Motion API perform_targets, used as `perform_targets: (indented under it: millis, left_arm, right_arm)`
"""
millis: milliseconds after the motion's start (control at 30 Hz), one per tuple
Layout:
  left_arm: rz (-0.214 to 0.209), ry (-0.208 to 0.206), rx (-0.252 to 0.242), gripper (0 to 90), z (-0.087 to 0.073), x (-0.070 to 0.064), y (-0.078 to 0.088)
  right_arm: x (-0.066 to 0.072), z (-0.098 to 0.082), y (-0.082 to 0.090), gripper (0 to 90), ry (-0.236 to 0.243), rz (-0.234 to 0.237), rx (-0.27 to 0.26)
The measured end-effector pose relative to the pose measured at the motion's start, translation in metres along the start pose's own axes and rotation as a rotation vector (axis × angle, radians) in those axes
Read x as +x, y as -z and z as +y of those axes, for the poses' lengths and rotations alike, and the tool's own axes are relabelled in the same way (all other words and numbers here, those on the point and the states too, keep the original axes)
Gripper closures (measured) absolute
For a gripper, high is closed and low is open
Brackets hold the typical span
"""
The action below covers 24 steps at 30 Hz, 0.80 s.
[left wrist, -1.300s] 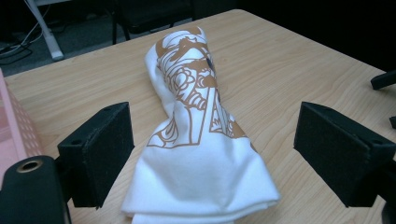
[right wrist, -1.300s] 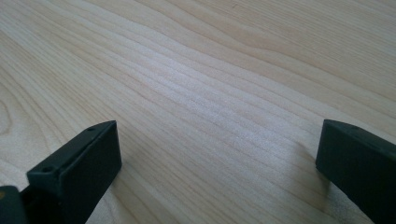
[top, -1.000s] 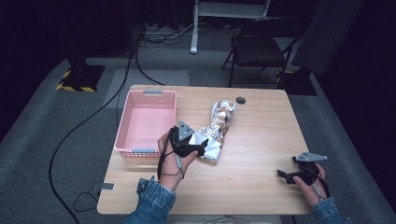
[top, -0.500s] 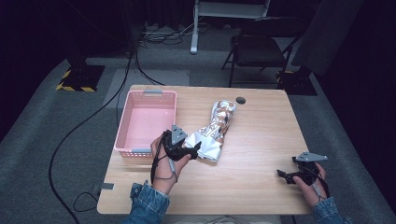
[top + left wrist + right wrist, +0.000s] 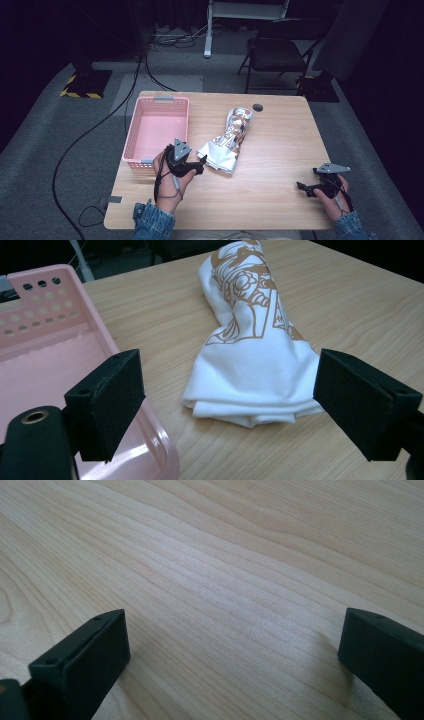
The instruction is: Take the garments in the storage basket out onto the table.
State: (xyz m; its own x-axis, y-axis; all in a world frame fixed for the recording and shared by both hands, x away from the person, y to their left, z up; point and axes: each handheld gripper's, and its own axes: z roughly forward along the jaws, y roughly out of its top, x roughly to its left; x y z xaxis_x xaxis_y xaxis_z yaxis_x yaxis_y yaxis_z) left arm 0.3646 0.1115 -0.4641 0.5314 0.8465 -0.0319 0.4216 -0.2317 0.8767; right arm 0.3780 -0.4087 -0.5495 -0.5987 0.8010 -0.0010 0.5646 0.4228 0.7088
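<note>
Retreat from the left gripper (image 5: 200,161), now pulled back toward the pink basket (image 5: 131,150) with jaws apart and empty, the folded white shirt (image 5: 227,142) lying mid-surface untouched, so the grab looks reset; right gripper (image 5: 301,187) idles open.

folded shirt (image 5: 227,142) on table (image 5: 280,200), basket (image 5: 156,131) just left of it

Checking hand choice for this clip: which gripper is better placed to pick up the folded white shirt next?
Left. The left gripper sits right at the near end of the folded shirt, jaws open and framing it, beside the pink basket. The right gripper rests open near the table's right edge, facing bare wood.
</note>
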Motion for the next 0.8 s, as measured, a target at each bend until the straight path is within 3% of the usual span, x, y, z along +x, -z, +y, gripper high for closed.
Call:
perform_targets:
  millis: [800]
  left_arm:
    - [0.061,0.044,0.023,12.4,-0.027,0.021,0.027]
  right_arm:
    - [0.000,0.000,0.000,0.0,0.000,0.000,0.000]
